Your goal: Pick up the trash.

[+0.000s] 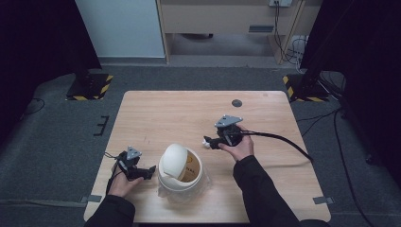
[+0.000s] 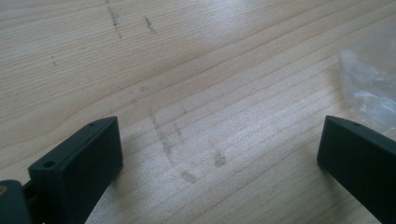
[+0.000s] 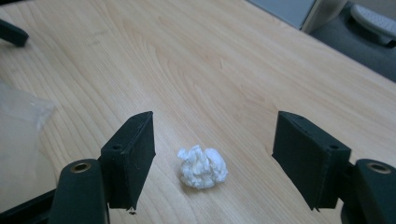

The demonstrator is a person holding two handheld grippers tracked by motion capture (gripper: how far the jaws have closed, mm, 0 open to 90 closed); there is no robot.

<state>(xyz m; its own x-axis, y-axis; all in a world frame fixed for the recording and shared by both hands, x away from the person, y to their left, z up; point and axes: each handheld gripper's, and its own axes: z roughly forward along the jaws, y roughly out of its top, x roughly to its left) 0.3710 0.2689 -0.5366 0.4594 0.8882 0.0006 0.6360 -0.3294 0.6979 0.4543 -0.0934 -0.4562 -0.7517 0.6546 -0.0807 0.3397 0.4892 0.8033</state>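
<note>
One paper wad [image 3: 202,166] lies on the table [image 1: 189,111], directly between the spread jaws of the right gripper [image 3: 212,156] and touching neither. In the high view the wad [image 1: 206,141] sits at the tip of the right gripper [image 1: 213,142], on the bin side of it.

Handling, as judged from its look: crumpled tissue, very light, soft, compressible, not fragile. It should neither slip nor roll. It will squash under the jaws, so close across its middle, low against the wood, and let the pads gather the folds. A grip too high risks pinching only a loose ridge.

The left gripper [image 2: 219,154] is released, jaws wide apart, nothing between them but bare wood. Clear plastic [image 2: 369,88] lies just beyond its far jaw.

The bin [image 1: 180,169], white with a domed swing lid and a clear liner spilling around its base, stands between the two grippers, nearer the left one [image 1: 150,170].

Surface: pale wood-grain, flat, with faint scuff marks ahead of the left gripper. Friction looks moderate.

Room: grey carpet, dark curtains to both sides, floor cables beyond the right gripper, a wooden desk frame at the back.
</note>
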